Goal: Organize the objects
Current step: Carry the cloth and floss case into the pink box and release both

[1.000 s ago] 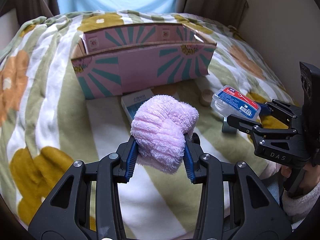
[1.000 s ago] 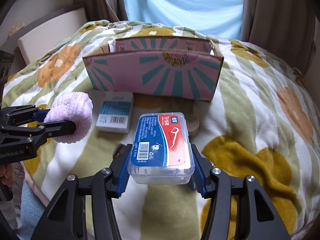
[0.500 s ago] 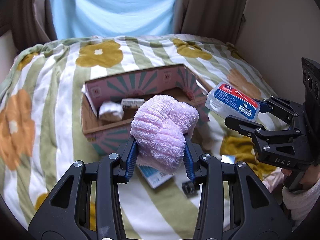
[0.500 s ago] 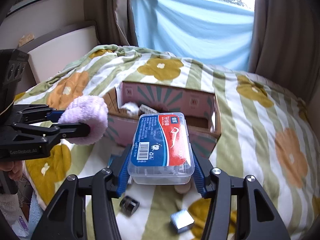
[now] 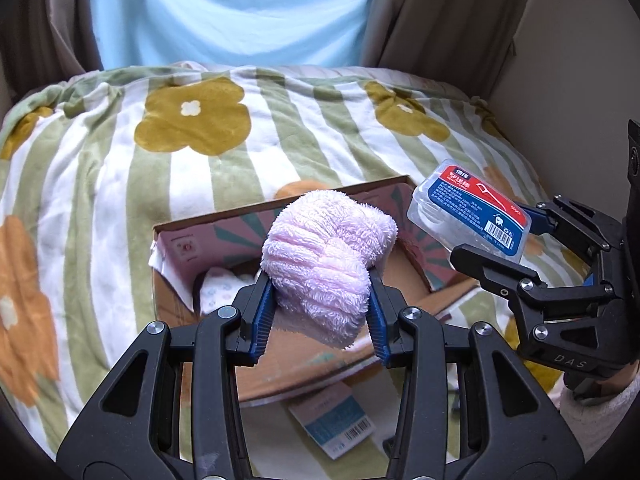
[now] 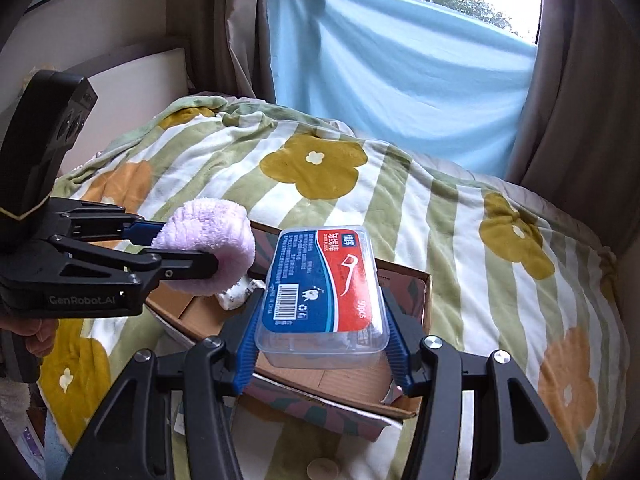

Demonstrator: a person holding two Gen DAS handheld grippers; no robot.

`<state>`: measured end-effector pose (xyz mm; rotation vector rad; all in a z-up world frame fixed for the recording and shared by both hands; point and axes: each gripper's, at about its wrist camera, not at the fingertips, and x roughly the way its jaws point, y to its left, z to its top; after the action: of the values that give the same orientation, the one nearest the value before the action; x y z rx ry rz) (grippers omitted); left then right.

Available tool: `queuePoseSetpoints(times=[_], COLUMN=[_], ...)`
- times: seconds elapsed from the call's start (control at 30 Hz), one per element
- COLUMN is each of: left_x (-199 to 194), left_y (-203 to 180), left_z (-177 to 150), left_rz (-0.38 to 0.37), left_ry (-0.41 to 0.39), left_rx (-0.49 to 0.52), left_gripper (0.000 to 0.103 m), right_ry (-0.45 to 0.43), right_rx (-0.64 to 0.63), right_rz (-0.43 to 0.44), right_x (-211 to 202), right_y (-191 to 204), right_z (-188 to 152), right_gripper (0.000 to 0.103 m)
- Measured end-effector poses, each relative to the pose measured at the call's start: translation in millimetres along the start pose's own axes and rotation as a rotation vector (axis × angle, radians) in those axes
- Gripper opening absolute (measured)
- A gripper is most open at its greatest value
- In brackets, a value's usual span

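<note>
**Two grippers loaded, both over the box**

Left gripper (image 5: 320,312): jaws clamped on one fluffy pink bundle (image 5: 326,260), blue pads pressed into its sides. Held above the open cardboard box (image 5: 182,240), near its middle. Same bundle seen from the right wrist view at (image 6: 208,248), over the box's left end.

Right gripper (image 6: 322,344): jaws clamped on one clear plastic floss-pick case (image 6: 324,284) with a red and blue label, barcode toward the camera. Held flat above the box's right part. In the left wrist view the case (image 5: 468,212) sits tilted at the box's right end, gripped by the right gripper (image 5: 516,240).

Box: one, pink and teal sunburst print, top open, resting on the blanket (image 5: 120,168). Inside: one white patterned item (image 5: 218,292), partly hidden; anything else inside, cannot tell.

Outside the box, on the blanket at its near side: one flat white and blue carton (image 5: 336,420) with barcode, and one small round beige disc (image 6: 323,469).

Blanket: green and white stripes, yellow and orange flowers. Beyond it: one light blue sheet (image 6: 400,92) hung across the window, brown curtains (image 6: 592,100) both sides.
</note>
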<state>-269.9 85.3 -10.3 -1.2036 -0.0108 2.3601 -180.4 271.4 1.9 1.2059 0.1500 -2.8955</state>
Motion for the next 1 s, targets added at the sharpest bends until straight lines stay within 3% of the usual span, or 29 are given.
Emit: queuePoseSetpoints(times=[0.37,0.7,0.77,0.8,0.83,0.87,1.0], left_x=[88.7,104.4,102.4,100.9,97.4,92.5,80.3], left_y=[21.8,25.6,29.2,31.2,32.9,34.6,40.7], left_z=[14.3,13.5,16.3,16.6,17.1,16.7,12.5], left_rz=[0.030,0.024,0.036,0.045,0.055,0.062,0.087], left_ry=[0.146,0.175,0.179,0.177,0.168,0.144,0.130], left_rx=[-0.027,-0.033,-0.062,-0.073,-0.077,-0.076,-0.082], left_gripper=[0.037,0.037,0.049,0.081,0.101,0.103,0.103], right_ry=[0.157,0.205,0.221,0.239,0.252,0.252,0.197], right_rx=[0.105,0.201,0.238,0.261,0.282,0.299,0.331], right_rz=[0.055,0.090,0.119,0.132,0.134,0.129,0.140], right_x=[81.7,103.0,105.1,107.0,107.8,106.9,95.3], right_y=[-37.7,-51.1,-54.8,-57.1,-59.2,-61.8,-67.6], right_z=[3.4,-4.3,-3.1,-2.7,-3.0,-3.5,-5.6], right_gripper=[0.050,0.050,0.052,0.056,0.071,0.081,0.092])
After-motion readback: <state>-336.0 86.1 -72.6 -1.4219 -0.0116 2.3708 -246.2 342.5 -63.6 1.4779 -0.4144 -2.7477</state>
